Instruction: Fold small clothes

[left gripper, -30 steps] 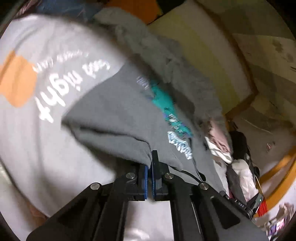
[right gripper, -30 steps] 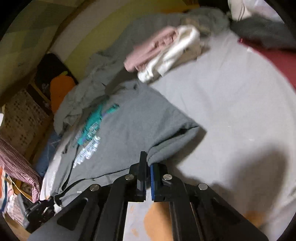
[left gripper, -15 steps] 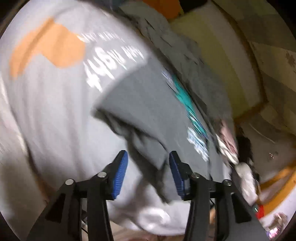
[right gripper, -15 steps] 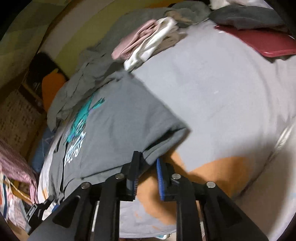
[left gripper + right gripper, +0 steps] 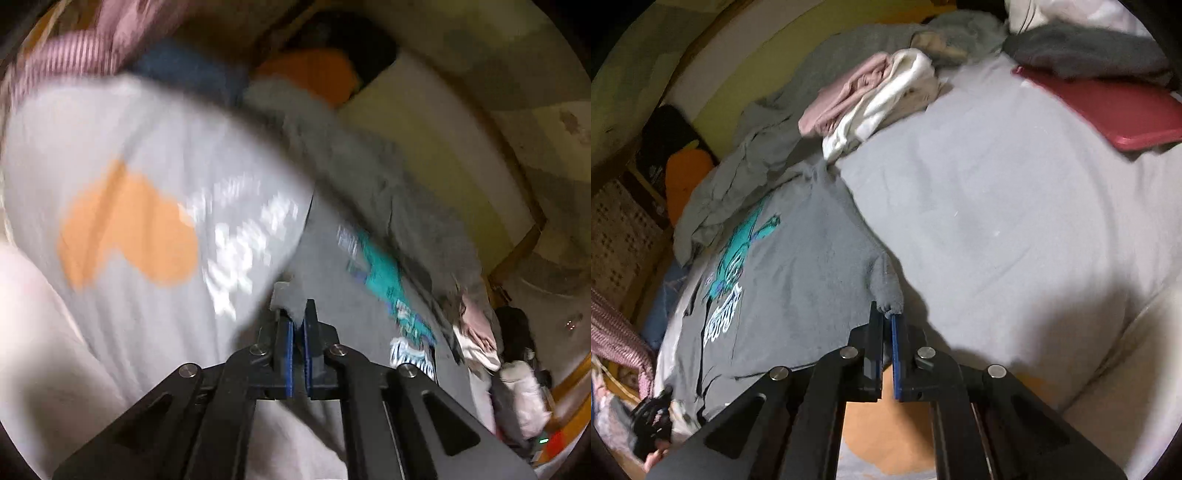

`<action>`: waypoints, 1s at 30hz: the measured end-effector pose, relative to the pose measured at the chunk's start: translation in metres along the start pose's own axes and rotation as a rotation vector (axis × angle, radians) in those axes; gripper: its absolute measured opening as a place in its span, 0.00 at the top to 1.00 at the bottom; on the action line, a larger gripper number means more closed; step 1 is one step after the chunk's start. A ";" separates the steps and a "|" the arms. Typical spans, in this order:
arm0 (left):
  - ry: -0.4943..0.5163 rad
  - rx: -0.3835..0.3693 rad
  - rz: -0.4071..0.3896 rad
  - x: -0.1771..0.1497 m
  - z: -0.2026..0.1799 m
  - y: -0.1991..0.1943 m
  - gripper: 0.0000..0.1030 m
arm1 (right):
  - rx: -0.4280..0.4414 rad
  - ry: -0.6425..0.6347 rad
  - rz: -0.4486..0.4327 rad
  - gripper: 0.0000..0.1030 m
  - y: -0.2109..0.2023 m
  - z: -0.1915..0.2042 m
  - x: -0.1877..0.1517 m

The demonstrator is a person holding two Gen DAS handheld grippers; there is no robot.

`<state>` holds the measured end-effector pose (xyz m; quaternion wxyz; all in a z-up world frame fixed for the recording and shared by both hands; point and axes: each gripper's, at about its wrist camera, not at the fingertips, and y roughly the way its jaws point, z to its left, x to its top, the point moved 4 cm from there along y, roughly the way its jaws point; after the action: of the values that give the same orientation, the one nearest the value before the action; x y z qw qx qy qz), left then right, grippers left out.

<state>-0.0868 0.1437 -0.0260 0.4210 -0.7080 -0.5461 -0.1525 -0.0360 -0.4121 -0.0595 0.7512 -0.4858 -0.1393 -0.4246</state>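
Jaws reopened, reclamped on T-shirt

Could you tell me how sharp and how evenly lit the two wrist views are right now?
Left wrist: heavy motion blur, the white lettering and teal print smeared, only the left gripper crisp. Right wrist: mostly sharp, the grey T-shirt weave readable, a dark shadow across the sheet beside the right gripper. Both bend strongly at the rims.

Bed carrying laundry, grey cover.
Grey t-shirt is lying lower left; pink-white clothes pile upper centre; red mat upper right.
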 end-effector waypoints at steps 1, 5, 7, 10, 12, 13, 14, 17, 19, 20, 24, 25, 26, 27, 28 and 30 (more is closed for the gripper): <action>0.016 -0.003 -0.031 0.006 -0.004 -0.012 0.97 | 0.005 -0.003 -0.031 0.98 -0.010 0.001 0.001; 0.036 -0.045 -0.044 0.021 -0.011 -0.041 0.97 | 0.042 -0.007 -0.124 0.98 -0.052 0.007 0.007; 0.100 -0.006 -0.030 0.017 -0.017 -0.041 0.97 | 0.002 -0.070 -0.120 0.98 -0.058 0.012 0.007; 0.081 0.040 0.027 0.003 -0.009 -0.025 0.97 | -0.042 -0.064 -0.073 0.98 -0.046 0.006 0.003; 0.008 0.012 0.045 0.001 -0.001 -0.025 0.97 | -0.020 -0.013 -0.066 0.98 -0.045 0.001 0.001; -0.003 0.014 0.035 0.002 0.000 -0.028 0.97 | -0.005 -0.001 -0.077 0.98 -0.048 0.002 0.001; 0.001 0.013 0.023 0.005 -0.001 -0.031 0.97 | 0.000 -0.007 -0.093 0.98 -0.054 0.004 0.003; 0.006 -0.027 -0.006 0.026 -0.012 -0.033 0.97 | 0.025 -0.046 -0.142 0.98 -0.068 0.017 0.018; 0.007 -0.043 -0.010 0.053 -0.028 -0.014 0.97 | 0.032 -0.064 -0.170 0.98 -0.065 0.027 0.038; 0.007 -0.045 0.005 0.069 -0.039 0.003 0.97 | 0.025 -0.094 -0.180 0.98 -0.054 0.040 0.060; 0.133 0.052 0.071 0.120 -0.085 0.104 0.96 | -0.010 -0.261 -0.166 0.98 0.019 0.098 0.133; 0.152 0.049 0.104 0.128 -0.091 0.135 0.96 | -0.019 -0.285 -0.151 0.98 0.039 0.108 0.145; 0.196 0.077 0.151 0.131 -0.094 0.160 0.91 | -0.048 -0.313 -0.142 0.97 0.069 0.118 0.162; 0.218 0.143 0.198 0.131 -0.090 0.181 0.89 | -0.066 -0.327 -0.122 0.94 0.086 0.121 0.169; 0.183 0.165 0.238 0.127 -0.081 0.193 0.89 | -0.127 -0.321 -0.074 0.85 0.110 0.116 0.176; 0.096 0.080 0.289 0.113 -0.064 0.197 0.80 | -0.171 -0.257 -0.035 0.73 0.125 0.100 0.175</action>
<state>0.1468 0.1583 0.0043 0.4922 -0.7538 -0.4232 -0.1021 0.1861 -0.3944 0.0219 0.6756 -0.5956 -0.2062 -0.3824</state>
